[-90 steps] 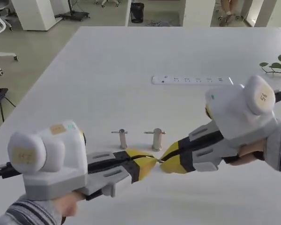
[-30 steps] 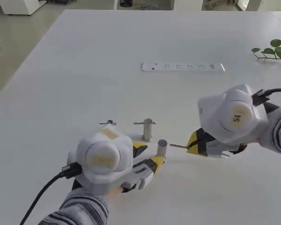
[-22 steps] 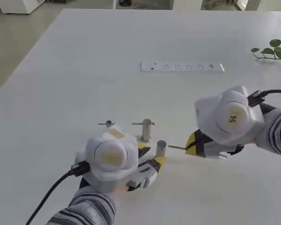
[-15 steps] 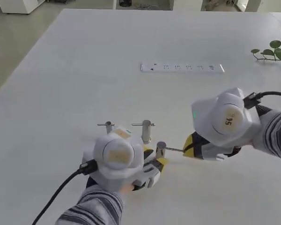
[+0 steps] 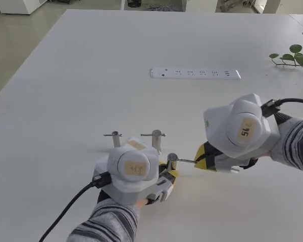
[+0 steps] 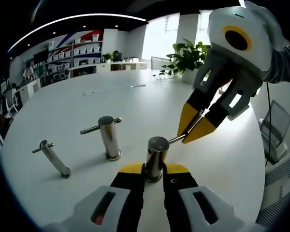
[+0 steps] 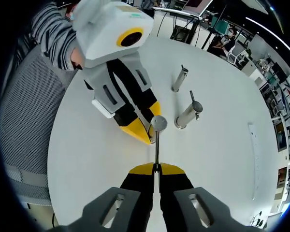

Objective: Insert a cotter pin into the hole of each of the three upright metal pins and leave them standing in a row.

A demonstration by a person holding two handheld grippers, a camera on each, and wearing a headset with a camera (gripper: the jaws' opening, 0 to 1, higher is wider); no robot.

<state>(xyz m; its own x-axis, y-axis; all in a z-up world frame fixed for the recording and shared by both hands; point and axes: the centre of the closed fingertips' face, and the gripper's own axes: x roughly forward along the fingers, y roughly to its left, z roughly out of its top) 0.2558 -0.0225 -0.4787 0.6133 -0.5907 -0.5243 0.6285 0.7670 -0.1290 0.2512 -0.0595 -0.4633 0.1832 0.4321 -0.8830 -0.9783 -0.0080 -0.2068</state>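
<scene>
**Head view.** The near pin (image 5: 172, 160) stood upright on the surface (image 5: 91, 75), just in front of the middle pin (image 5: 156, 139) and the far pin (image 5: 116, 138). Each of those two carried a cotter. The left tongs (image 5: 165, 175) were clenched on the near pin's base. The right tongs (image 5: 197, 162) grasped a cotter pin (image 5: 185, 161), which was held level with its tip at the near pin's head. A number sticker was borne by each gripper, but the digits could not be read with certainty.

**Left gripper view.** The near pin (image 6: 156, 153) was seen clamped low between the left tongs (image 6: 153, 169). The cotter pin (image 6: 174, 140) met it just below the top. Whether the hole had been entered could not be told.

**Right gripper view.** The cotter pin (image 7: 156, 145) ran straight from the right tongs (image 7: 156, 169) to the near pin (image 7: 159, 123).

**Procedure.** The cotter should be kept level and on the hole's axis. It should be pushed straight, without side load. The base should be held firm so that the pin is not tipped.
</scene>
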